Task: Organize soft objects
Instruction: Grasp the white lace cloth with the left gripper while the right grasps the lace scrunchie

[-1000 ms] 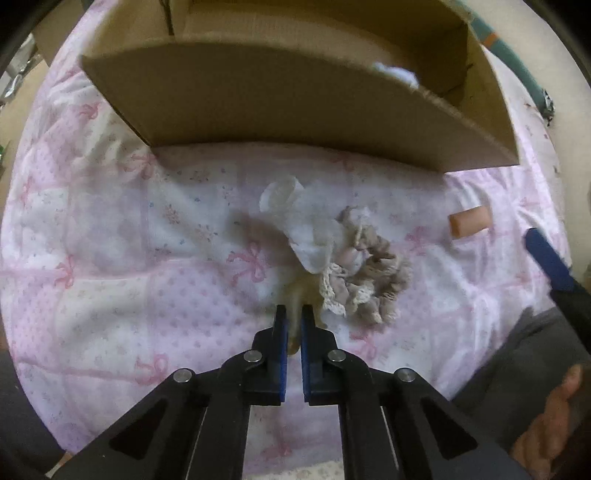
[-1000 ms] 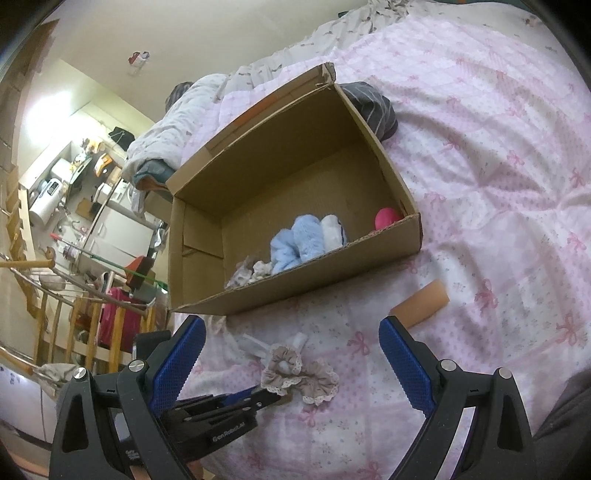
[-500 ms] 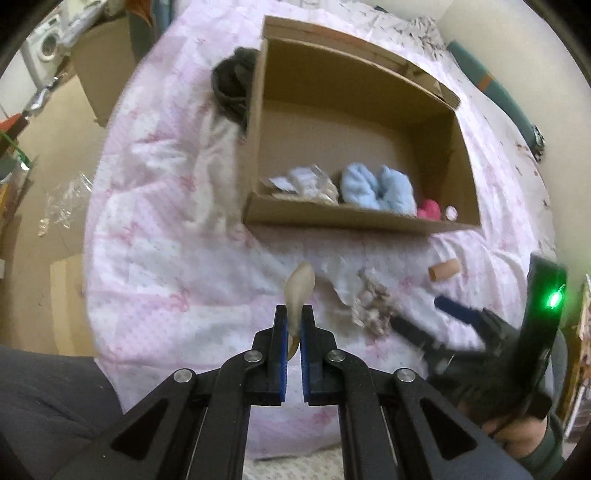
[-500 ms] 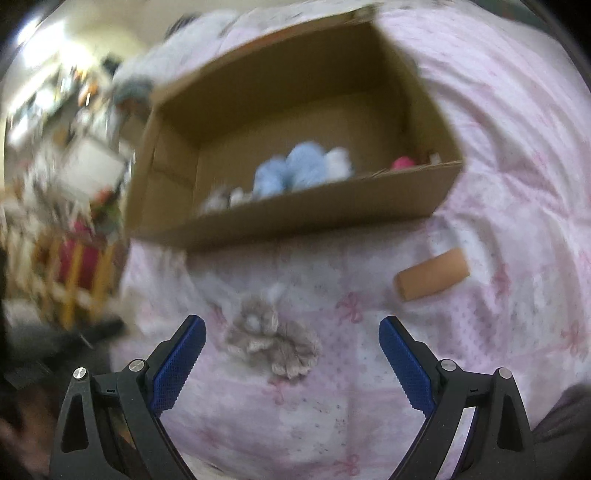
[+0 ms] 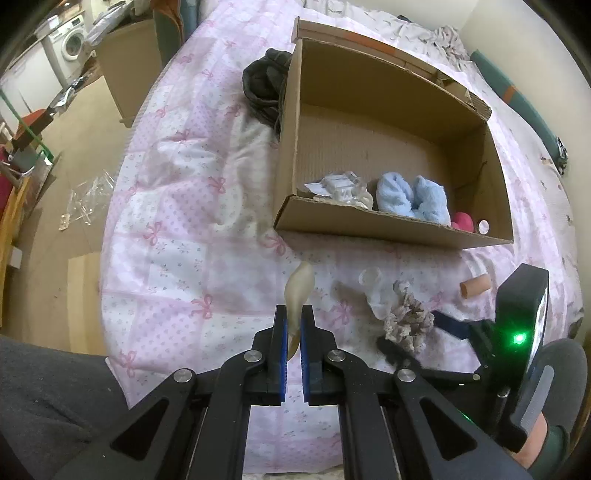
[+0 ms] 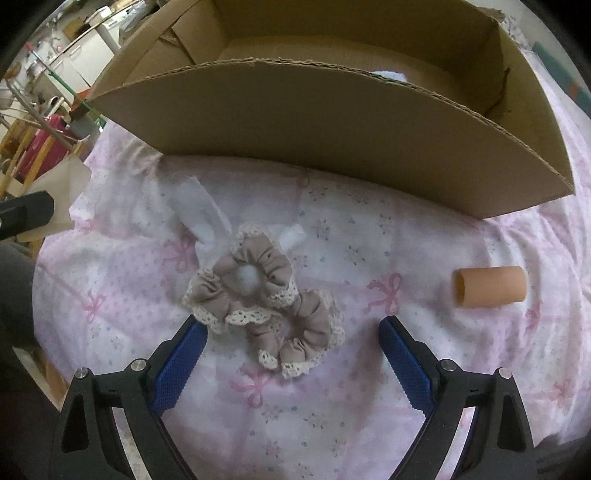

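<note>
While crinkled, lace-edged taupe scrunchies point(image 6: 264, 295)

A bed under a quilted white cover printed with pink bows point(image 5: 177, 229) fills the room's centre. Far left, a white front-loading washing machine point(image 5: 72, 38) stands against the wall beside a plain cardboard-brown cabinet point(image 5: 129, 66). Clear plastic wrappers point(image 5: 86, 199) litter the tan floor point(image 5: 62, 177). A cream wall point(image 5: 517, 26) rises at far right.
</note>
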Motion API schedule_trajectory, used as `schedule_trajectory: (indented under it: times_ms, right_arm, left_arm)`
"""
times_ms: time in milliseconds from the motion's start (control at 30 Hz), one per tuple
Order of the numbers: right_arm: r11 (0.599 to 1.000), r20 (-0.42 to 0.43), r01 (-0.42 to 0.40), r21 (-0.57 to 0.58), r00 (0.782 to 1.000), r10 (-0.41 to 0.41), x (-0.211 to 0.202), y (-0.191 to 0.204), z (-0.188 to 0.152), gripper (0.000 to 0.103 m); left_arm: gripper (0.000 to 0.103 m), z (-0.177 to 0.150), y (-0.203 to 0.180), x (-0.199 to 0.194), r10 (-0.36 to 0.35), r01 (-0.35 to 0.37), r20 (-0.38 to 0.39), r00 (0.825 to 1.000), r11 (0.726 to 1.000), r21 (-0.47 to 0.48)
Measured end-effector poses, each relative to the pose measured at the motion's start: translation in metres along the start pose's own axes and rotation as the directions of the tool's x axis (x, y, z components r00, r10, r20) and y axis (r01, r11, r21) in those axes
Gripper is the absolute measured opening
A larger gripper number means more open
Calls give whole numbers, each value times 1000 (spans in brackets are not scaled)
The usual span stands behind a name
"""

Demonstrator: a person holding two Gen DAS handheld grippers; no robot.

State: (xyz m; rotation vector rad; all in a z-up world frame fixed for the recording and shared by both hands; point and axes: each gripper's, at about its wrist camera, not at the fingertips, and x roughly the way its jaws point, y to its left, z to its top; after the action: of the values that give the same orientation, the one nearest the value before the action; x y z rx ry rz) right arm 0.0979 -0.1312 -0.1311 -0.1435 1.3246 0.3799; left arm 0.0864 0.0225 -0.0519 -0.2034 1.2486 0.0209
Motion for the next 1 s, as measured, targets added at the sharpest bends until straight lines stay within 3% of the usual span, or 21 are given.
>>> schedule_trajectory:
  times_ms: [33, 100, 300, 500, 700, 1000]
  right_arm:
    - [1000, 8, -12, -3, 1000, 12, -1, 0, 1, 83]
    - [1000, 12, -28, -6, 1000, 28, -1, 1, 4, 43]
    - [996, 11, -85, 5, 996, 85, -7, -3, 5, 14]
    - [983, 55, -182, 29, 982, 180, -37, -7, -9, 10]
    - [963, 168, -257, 78, 956, 241, -70, -12, -21, 10]
    - [957, 209, -268, 108, 948, 242, -78, -21, -25, 10]
  left_arm:
    - [6, -1, 0, 0, 1, -1, 1, 1000, 1000, -1]
    - [6, 0, 0, 1, 5, -5, 1, 1000, 1000, -2]
    - [6, -1, 1, 2, 27, -27, 10, 1000, 1000, 3]
    - [6, -2, 2, 1, 49, -49, 24, 999, 999, 12]
    - [6, -3, 1, 3, 76, -77, 23, 997, 997, 15]
    - [6, -6, -2, -1, 101, -103, 50, 994, 994, 36]
